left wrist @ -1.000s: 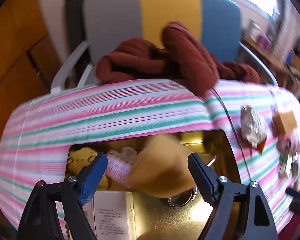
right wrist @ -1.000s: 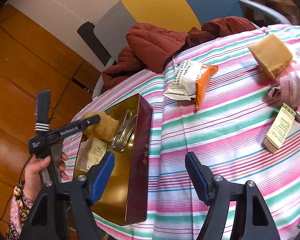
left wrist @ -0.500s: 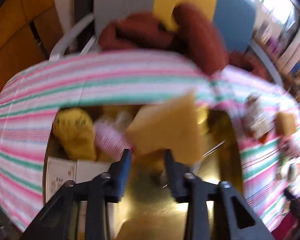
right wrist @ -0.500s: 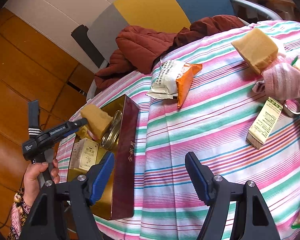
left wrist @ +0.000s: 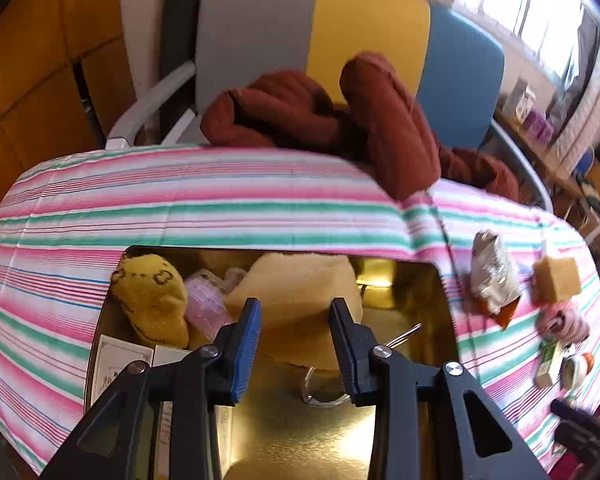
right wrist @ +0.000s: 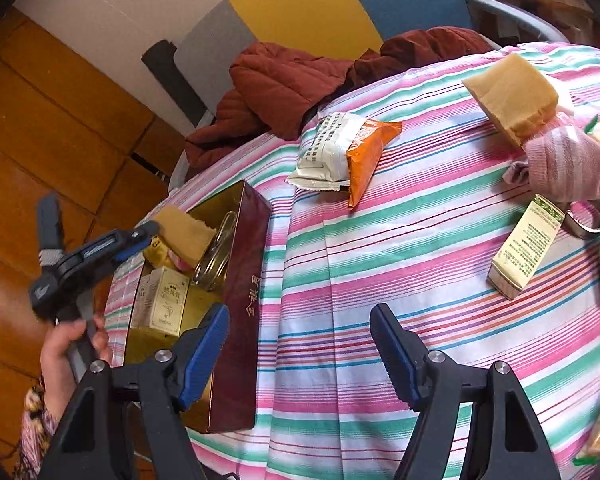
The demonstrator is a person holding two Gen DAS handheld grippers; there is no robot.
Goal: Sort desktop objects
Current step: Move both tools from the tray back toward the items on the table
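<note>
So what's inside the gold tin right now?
Inside the gold tin: a yellow sponge, a yellow sock, a pink item, printed boxes and a metal clip. Anything under the sponge is covered.

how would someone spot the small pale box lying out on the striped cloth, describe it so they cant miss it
Start at the striped tablecloth, right of the gold-lined tin. Past the orange-and-white snack packet, below the pink sock, lies the small pale box. It alone there is a slim cream carton with dense print and a green patterned end.
</note>
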